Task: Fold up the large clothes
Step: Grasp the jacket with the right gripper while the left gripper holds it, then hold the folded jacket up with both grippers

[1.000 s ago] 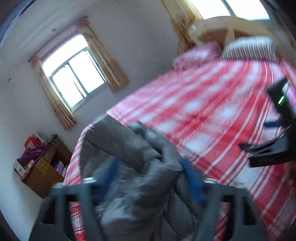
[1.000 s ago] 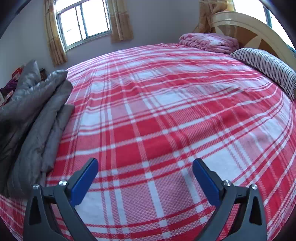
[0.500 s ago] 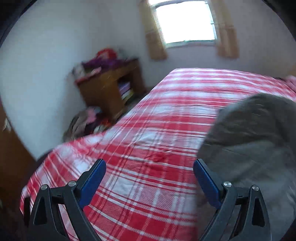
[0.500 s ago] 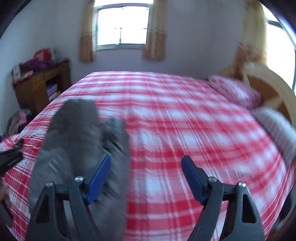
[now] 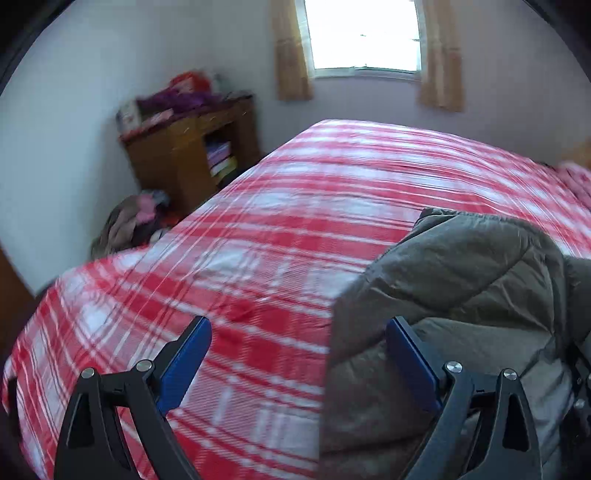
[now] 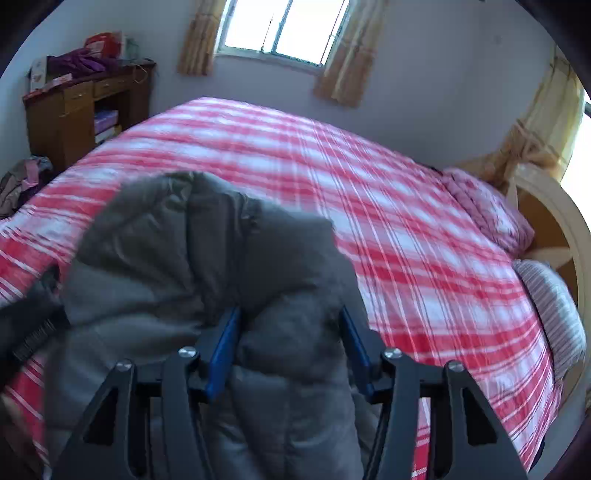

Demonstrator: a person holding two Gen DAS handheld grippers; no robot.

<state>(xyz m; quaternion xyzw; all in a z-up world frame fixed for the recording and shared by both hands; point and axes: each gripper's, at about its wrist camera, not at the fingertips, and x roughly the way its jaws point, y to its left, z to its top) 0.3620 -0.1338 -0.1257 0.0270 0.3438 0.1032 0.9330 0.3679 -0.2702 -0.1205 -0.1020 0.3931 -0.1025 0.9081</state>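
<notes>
Right tongs (image 6: 290, 347) astride grey jacket (image 6: 207, 258)

- jacket (image 6: 207, 280) lies on bed (image 6: 424, 258), near-left part
- cabinet (image 6: 70, 118) off bed's far-left corner, clothes pile (image 6: 22, 181) on floor in front of it
- window (image 6: 288, 29) on far wall
- pillows (image 6: 554, 314) at right end against headboard (image 6: 554, 221)

A red-and-white plaid bedspread (image 6: 406, 229) covers the bed. At its head stand a cream wooden headboard (image 6: 554, 221), a folded pink quilt (image 6: 487, 206) and a striped pillow (image 6: 554, 306). A brown wooden cabinet (image 5: 192, 158) piled with purple cloth stands by the wall, clothes heaped on the floor (image 5: 133, 221) beside it. Tan curtains (image 6: 340, 70) flank the window (image 6: 284, 26).
</notes>
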